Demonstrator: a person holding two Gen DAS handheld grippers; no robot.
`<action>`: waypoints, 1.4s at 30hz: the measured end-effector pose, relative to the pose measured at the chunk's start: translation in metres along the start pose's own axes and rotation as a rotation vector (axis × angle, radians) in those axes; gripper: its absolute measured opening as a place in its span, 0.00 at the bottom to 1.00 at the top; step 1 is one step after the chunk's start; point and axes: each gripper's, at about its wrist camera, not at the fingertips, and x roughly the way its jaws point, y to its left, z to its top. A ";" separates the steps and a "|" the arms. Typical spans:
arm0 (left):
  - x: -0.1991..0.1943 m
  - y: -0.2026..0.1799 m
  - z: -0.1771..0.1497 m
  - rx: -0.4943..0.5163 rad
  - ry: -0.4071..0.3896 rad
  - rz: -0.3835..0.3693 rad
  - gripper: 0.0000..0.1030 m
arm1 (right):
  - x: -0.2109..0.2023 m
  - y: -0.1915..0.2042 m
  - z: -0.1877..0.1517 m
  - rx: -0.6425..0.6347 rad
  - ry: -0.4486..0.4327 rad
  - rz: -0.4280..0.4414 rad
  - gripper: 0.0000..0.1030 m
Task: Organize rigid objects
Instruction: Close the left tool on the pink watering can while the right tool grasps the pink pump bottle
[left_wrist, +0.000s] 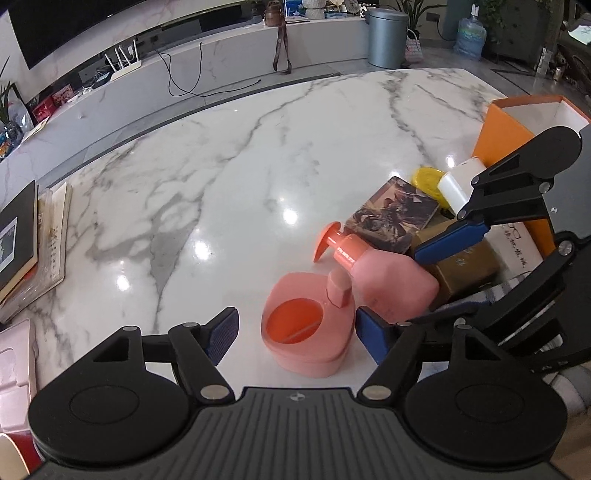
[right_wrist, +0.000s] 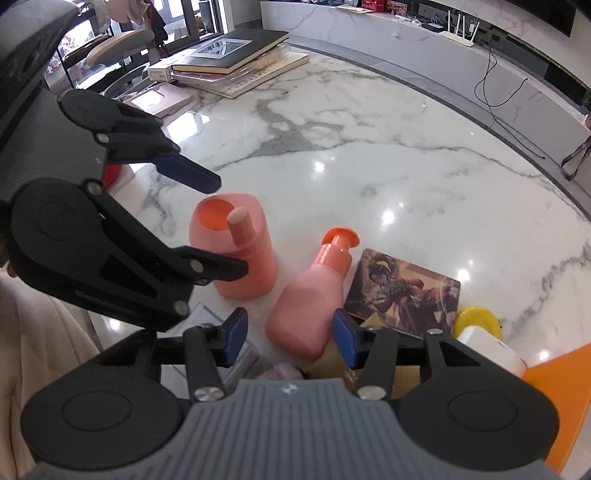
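Note:
A squat pink container (left_wrist: 306, 354) with a round orange hole and a small capped spout stands upright on the marble table (left_wrist: 221, 177). My left gripper (left_wrist: 297, 338) is open around it, both blue pads clear of its sides. A pink pump bottle (right_wrist: 306, 310) with an orange nozzle lies on its side beside the container. My right gripper (right_wrist: 291, 341) straddles the bottle's base, and its left pad stands apart from it, so it is open. In the right wrist view the left gripper (right_wrist: 229, 223) brackets the container (right_wrist: 240, 258).
A picture-printed box (left_wrist: 391, 218), a brown carton (left_wrist: 465, 266), a yellow disc (left_wrist: 424, 177) and a white block (left_wrist: 458, 184) crowd against an open orange box (left_wrist: 506, 125) at the right. Stacked books (left_wrist: 22, 236) and a pink case (left_wrist: 14, 362) lie at the left.

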 end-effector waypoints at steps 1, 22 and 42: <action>0.002 0.002 0.000 -0.006 0.000 -0.003 0.82 | 0.002 0.000 0.001 -0.002 0.001 -0.005 0.52; 0.027 0.017 0.000 -0.115 0.093 0.004 0.63 | 0.042 0.002 0.013 0.019 0.053 -0.037 0.55; -0.005 0.013 0.002 -0.187 0.017 0.075 0.61 | 0.015 0.006 0.009 0.020 -0.020 -0.073 0.42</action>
